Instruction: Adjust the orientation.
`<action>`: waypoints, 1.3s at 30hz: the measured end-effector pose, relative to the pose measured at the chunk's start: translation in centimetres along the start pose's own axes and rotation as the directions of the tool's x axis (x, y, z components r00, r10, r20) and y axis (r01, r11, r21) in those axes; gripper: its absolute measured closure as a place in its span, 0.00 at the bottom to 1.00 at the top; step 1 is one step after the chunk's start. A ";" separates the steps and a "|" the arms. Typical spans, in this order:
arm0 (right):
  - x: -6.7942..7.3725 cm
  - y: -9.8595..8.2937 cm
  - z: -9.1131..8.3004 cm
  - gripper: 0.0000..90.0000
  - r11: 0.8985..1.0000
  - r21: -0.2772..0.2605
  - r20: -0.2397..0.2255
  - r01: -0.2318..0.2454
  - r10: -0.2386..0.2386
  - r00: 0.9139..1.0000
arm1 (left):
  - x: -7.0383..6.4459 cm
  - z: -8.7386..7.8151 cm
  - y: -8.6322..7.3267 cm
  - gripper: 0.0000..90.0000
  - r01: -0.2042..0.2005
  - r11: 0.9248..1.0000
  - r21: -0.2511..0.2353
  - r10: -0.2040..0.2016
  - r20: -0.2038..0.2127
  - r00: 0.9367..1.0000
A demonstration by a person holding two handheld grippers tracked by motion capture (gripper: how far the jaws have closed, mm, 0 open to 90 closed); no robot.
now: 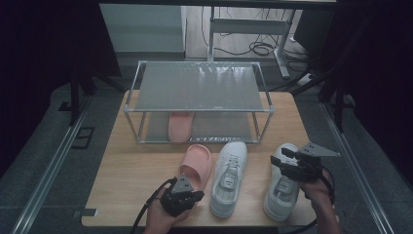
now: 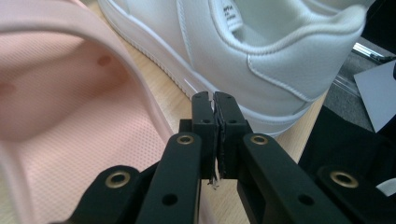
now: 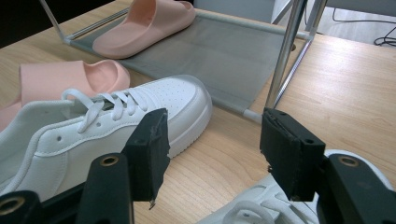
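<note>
**Grippers over slide and sneaker**

The left gripper (image 1: 181, 194), jaws pressed together, sits at the near heel of the smooth pink slide (image 1: 197, 165). The right gripper (image 1: 291, 163), jaws wide apart, hangs above the right-hand white leather sneaker (image 1: 281, 187) on the wooden table (image 1: 131, 175).

Two pink slides: one (image 1: 197, 165) lies just left of the left gripper's (image 1: 184, 194) pressed-together jaws, the other (image 1: 180, 125) sits well beyond them on the lower tier of the single two-tier metal shoe rack (image 1: 198, 87). Two white lace-up sneakers (a pair, by the look of them): one (image 1: 229, 176) just right of those jaws, one (image 1: 281, 183) directly beneath the right gripper's (image 1: 281, 162) spread jaws. Two grippers, one wooden table (image 1: 126, 170).
</note>
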State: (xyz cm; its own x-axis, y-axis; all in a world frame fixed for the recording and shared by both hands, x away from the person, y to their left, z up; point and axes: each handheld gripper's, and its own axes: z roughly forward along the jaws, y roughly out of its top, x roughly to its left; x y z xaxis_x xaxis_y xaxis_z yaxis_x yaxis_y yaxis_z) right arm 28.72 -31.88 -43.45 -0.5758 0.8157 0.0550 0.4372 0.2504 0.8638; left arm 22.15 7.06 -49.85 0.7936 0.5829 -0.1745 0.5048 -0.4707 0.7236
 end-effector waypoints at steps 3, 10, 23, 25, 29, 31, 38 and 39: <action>0.0 0.0 0.1 0.47 1.000 0.002 0.000 -0.002 0.002 1.000 | 0.0 0.6 -0.2 0.98 0.001 1.000 0.020 -0.001 0.001 1.000; 0.1 0.0 0.1 0.47 1.000 0.006 -0.004 0.001 -0.001 1.000 | 0.0 1.7 -0.7 0.98 -0.014 0.997 0.070 0.015 -0.022 1.000; -0.1 0.0 -0.1 0.47 1.000 0.000 -0.001 -0.004 0.004 1.000 | 0.5 1.6 -1.0 0.99 0.002 0.996 0.091 0.004 -0.056 0.998; -0.2 0.0 -0.1 0.47 1.000 0.002 -0.002 -0.002 0.002 1.000 | 0.8 1.4 -1.1 0.99 0.010 0.996 0.090 -0.004 -0.064 0.998; -0.2 0.0 -0.1 0.47 1.000 0.006 -0.003 -0.002 0.002 1.000 | 1.4 1.1 -1.3 0.99 0.023 0.996 0.091 -0.016 -0.078 0.997; -0.1 0.0 -0.1 0.47 1.000 0.006 -0.003 -0.001 0.001 1.000 | 1.7 0.9 -1.4 0.99 0.030 0.995 0.091 -0.022 -0.084 0.996; -0.3 0.0 -0.2 0.47 1.000 0.002 0.001 -0.006 0.006 1.000 | 2.5 0.4 -1.6 0.98 0.050 0.994 0.095 -0.041 -0.095 0.995; -0.2 0.0 -0.2 0.47 1.000 0.001 0.001 -0.006 0.006 1.000 | 2.5 0.3 -1.6 0.98 0.054 0.994 0.096 -0.045 -0.097 0.994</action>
State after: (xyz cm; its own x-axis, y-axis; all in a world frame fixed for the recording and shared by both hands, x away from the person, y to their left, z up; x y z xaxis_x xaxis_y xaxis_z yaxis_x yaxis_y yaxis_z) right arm 28.70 -32.21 -43.34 -0.5726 0.8177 0.0597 0.4414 0.2461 0.8629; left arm 23.48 9.07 -51.64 0.7333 0.6651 -0.1409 0.5772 -0.4996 0.6460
